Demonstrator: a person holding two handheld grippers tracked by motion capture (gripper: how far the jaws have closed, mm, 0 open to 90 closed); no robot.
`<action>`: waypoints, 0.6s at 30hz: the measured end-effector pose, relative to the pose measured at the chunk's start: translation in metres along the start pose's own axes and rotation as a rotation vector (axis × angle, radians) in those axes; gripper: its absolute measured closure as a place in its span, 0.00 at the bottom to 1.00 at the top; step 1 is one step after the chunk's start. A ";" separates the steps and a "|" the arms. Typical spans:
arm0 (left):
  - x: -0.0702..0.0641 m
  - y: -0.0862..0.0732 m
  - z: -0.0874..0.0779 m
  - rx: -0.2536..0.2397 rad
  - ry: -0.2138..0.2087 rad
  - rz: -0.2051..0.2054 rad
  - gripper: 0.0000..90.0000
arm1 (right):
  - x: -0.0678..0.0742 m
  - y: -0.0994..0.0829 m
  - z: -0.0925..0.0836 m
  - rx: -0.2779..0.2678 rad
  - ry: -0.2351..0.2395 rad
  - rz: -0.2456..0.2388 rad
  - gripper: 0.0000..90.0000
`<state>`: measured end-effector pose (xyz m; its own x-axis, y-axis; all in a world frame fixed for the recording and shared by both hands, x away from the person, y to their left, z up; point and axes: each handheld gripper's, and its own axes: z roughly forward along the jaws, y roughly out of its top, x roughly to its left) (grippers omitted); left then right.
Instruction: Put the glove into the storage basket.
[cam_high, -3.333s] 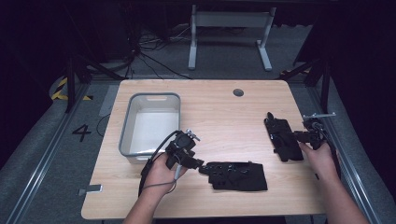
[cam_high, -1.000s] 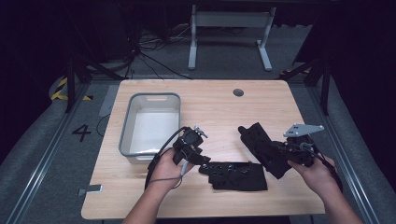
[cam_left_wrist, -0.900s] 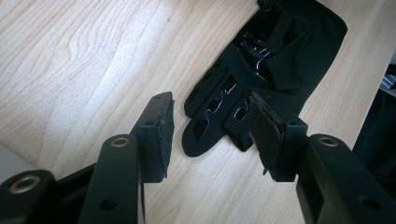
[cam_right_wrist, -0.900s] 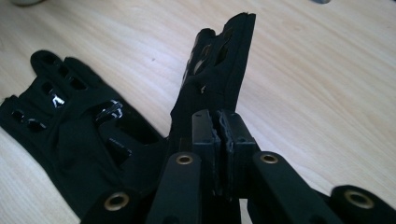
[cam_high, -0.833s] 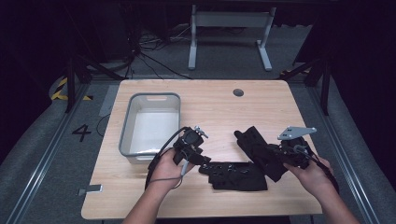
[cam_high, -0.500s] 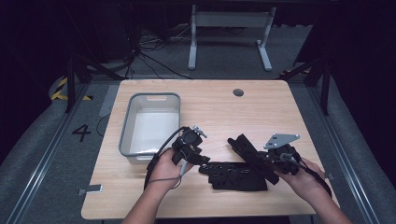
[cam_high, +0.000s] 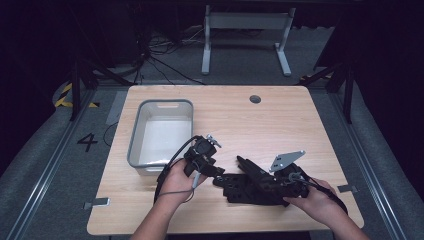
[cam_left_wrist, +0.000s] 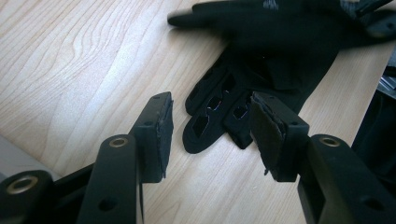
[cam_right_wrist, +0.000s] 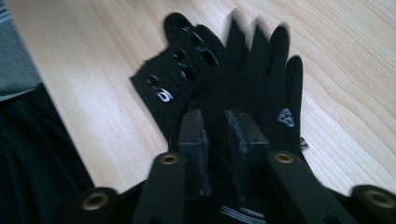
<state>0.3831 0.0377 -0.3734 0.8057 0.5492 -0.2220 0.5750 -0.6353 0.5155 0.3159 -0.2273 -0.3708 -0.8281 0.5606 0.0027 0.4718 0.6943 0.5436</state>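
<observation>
R tongs (cam_right_wrist: 215, 140) blurred; top glove (cam_right_wrist: 261, 88) hides lower glove's (cam_right_wrist: 180, 70) palm

A big "4" (cam_high: 87, 142) is painted on the grey floor just left of the surface, plain to read from the high view. Near it, yellow-and-black hazard stripes (cam_high: 64, 95) mark the floor. On the gloves, the right gripper view shows a small white logo (cam_right_wrist: 163, 96) on the perforated glove (cam_right_wrist: 173, 74) and a little white emblem (cam_right_wrist: 285, 117) on the other glove (cam_right_wrist: 266, 70); neither reads as letters.
</observation>
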 end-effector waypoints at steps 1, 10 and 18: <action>0.000 0.000 0.000 -0.001 -0.004 0.001 0.55 | 0.001 0.000 -0.003 -0.025 0.017 -0.013 0.80; -0.001 0.001 0.002 0.009 -0.008 0.003 0.55 | -0.016 -0.005 -0.016 -0.084 -0.033 0.066 0.79; -0.001 0.003 0.005 0.024 -0.019 0.003 0.55 | -0.034 -0.014 -0.024 -0.097 -0.073 0.192 0.72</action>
<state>0.3848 0.0324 -0.3763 0.8099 0.5369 -0.2363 0.5757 -0.6501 0.4959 0.3304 -0.2671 -0.3588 -0.6999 0.7122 0.0547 0.5844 0.5269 0.6172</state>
